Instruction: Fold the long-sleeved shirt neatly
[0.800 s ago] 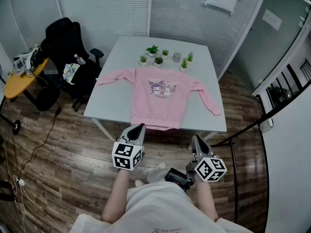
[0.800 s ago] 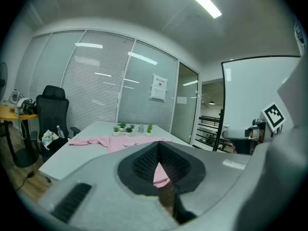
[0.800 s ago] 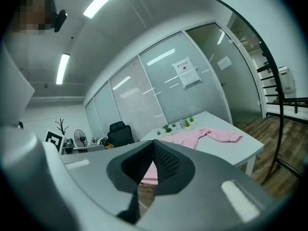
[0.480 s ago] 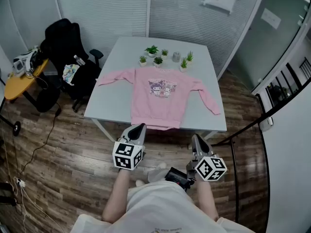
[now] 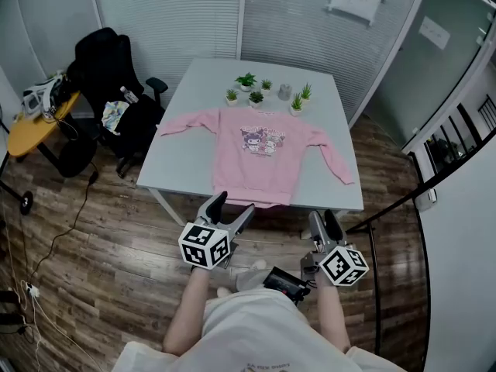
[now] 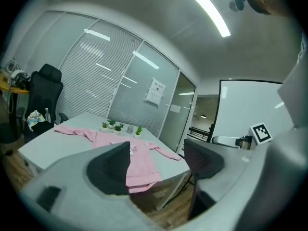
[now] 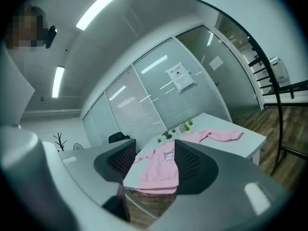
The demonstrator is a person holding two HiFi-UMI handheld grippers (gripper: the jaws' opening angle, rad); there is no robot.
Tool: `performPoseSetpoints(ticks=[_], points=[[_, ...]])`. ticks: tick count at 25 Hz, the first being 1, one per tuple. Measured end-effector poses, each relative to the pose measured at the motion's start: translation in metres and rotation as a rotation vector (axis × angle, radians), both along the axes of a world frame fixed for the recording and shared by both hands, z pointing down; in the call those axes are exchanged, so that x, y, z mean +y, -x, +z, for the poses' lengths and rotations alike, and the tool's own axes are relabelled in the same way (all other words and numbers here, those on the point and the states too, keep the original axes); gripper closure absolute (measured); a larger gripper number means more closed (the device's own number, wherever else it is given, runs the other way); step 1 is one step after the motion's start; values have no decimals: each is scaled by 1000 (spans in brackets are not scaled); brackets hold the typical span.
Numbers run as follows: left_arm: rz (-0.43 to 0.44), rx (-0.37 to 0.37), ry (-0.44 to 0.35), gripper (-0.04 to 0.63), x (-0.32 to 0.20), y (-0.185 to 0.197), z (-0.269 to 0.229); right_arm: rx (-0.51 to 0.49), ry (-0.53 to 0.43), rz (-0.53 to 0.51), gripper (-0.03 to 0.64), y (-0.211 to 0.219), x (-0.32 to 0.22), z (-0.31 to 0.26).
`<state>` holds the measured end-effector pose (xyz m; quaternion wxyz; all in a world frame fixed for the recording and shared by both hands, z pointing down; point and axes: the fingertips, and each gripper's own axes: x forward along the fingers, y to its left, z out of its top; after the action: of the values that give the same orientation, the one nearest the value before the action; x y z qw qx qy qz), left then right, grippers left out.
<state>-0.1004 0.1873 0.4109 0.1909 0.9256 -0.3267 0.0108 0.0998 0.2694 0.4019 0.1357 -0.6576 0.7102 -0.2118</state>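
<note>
Shirt (image 5: 260, 155): flat mid-frame on the surface (image 5: 186, 91), sleeves out.
Tongs: your left tongs (image 5: 231, 209) and right tongs (image 5: 325, 225) both gape, empty, low in frame.
Progress: zero folds yet, it's all ahead of you.

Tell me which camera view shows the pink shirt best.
The head view. It looks down on the whole pink shirt, spread flat on the table with both sleeves out. Both gripper views catch it small and at a low slant, with parts blocked from sight.
</note>
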Motion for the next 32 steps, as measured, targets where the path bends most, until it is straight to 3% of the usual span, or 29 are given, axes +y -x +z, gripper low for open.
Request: performPoseSetpoints(ticks=[5, 11, 21, 32], points=[[27, -44, -21, 247, 1, -2, 3, 15, 23, 43, 344, -8, 6, 3], [88, -26, 12, 247, 5, -18, 8, 21, 57, 92, 344, -16, 21, 9], [183, -75, 73, 250, -19, -81, 35, 7, 100, 193, 345, -67, 13, 30], [266, -126, 126, 252, -96, -164, 66, -37, 198, 245, 351, -138, -60, 77]])
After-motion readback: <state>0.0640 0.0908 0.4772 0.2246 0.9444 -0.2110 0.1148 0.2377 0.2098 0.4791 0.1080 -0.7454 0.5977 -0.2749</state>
